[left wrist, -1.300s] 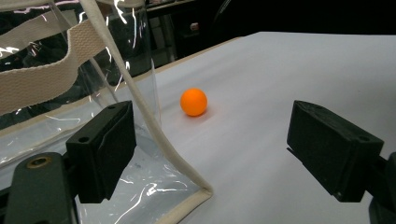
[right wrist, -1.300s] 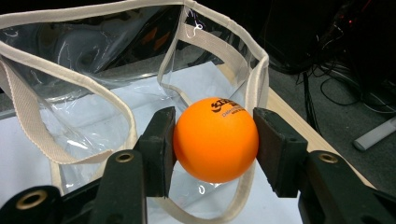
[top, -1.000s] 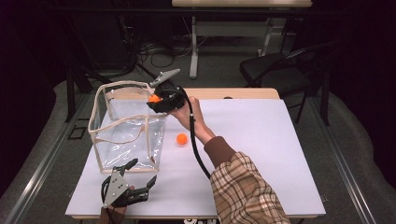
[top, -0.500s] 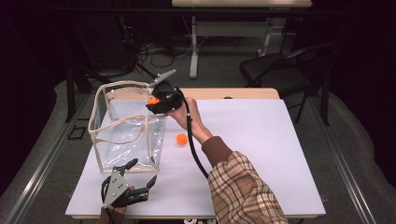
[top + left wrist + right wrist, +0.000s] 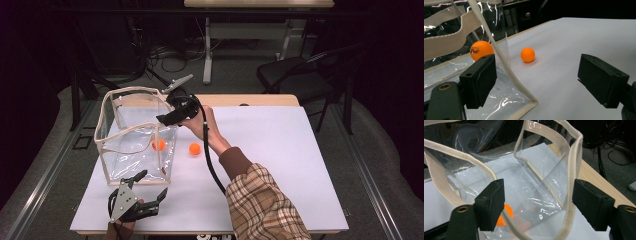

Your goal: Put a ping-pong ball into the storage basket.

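Orange ball (image 5: 158,145), one, lying on the floor of the clear bag (image 5: 131,150), toward its right wall; in the left gripper view the same ball (image 5: 481,50) shows through the plastic, printed with a small dark mark, and in the right gripper view it (image 5: 505,216) appears low in the bag, partly behind the left jaw. Clear bag: transparent plastic, box-shaped, open at the top, edged and strapped in cream webbing, standing upright on the left part of the table (image 5: 280,150). Second orange ball (image 5: 195,148): on the white tabletop just outside the bag's right wall, apart from it and touched by nothing; also seen in the left gripper view (image 5: 527,54). Right gripper (image 5: 167,119): held by the person's right hand (image 5: 200,122) over the bag's right rear corner and pointing into the opening; its jaws have just been opening and now stand apart with nothing between them, the rim of the bag crossing below. A black cable trails from it down along the plaid sleeve (image 5: 260,205). Left gripper (image 5: 150,187): at the near left edge of the table, just in front of the bag's near corner, jaws wide and empty. Beyond the table: a dark chair (image 5: 300,80) and floor cables.
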